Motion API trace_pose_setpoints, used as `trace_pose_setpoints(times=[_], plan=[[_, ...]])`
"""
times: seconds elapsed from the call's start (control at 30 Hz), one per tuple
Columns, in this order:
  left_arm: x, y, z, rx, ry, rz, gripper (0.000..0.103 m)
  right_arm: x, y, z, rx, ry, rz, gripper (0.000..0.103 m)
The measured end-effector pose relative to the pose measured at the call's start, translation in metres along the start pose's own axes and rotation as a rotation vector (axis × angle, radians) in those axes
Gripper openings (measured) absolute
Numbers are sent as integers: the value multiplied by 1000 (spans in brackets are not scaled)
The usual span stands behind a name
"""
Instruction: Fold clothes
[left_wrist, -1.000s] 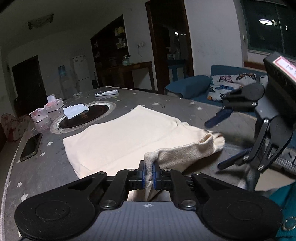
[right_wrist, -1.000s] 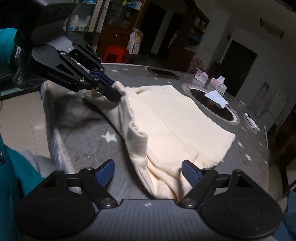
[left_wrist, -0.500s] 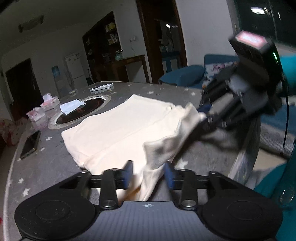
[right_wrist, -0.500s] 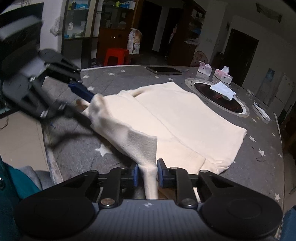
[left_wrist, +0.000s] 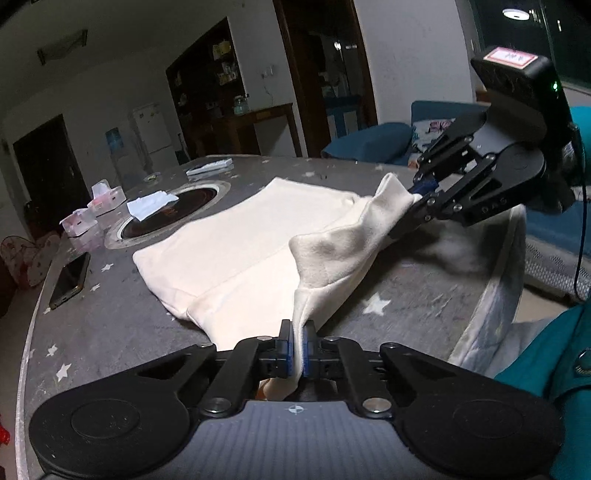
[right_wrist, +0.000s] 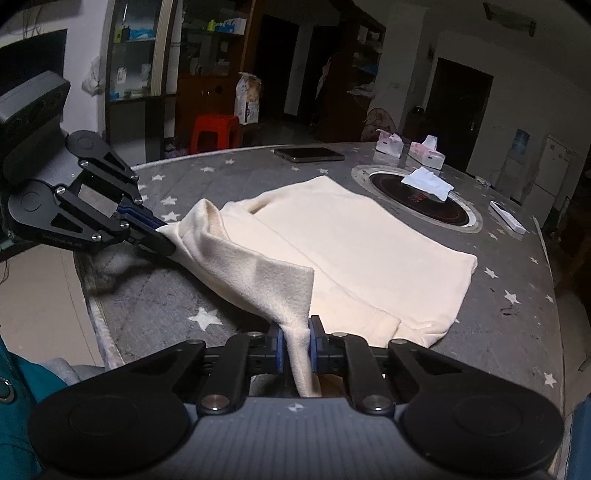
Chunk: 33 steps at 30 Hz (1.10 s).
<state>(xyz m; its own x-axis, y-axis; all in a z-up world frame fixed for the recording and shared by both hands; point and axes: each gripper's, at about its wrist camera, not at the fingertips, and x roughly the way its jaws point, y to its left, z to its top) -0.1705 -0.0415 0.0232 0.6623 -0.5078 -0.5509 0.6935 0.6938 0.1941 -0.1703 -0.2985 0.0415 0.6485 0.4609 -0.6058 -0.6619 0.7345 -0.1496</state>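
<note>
A cream garment lies partly folded on the grey star-patterned table; it also shows in the right wrist view. My left gripper is shut on one end of its near edge. My right gripper is shut on the other end. The fabric between them is lifted off the table near the front edge. The right gripper appears in the left wrist view, the left gripper in the right wrist view.
A round inset cooktop with a white tissue sits beyond the garment. Pink tissue boxes and a phone lie at the left. A white box lies far back. The table edge is at the right.
The left gripper opened on the garment's edge, then shut on it again. The right gripper, open a second ago, has shut on the other end. The edge now hangs lifted between both.
</note>
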Motion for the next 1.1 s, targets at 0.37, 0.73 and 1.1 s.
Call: trace_pose_setpoints(times=[0.37,0.73,1.1], plan=[[-85,-26,9,-68,-52,-103,5,-90,30,7,-34,4,128,9],[-51,11,56,-5,-104,8,5,-70,-3,49,-37,-57,54,9],[81,74,78,0,24,91,5,38,-81,67,93,36,-50,10]])
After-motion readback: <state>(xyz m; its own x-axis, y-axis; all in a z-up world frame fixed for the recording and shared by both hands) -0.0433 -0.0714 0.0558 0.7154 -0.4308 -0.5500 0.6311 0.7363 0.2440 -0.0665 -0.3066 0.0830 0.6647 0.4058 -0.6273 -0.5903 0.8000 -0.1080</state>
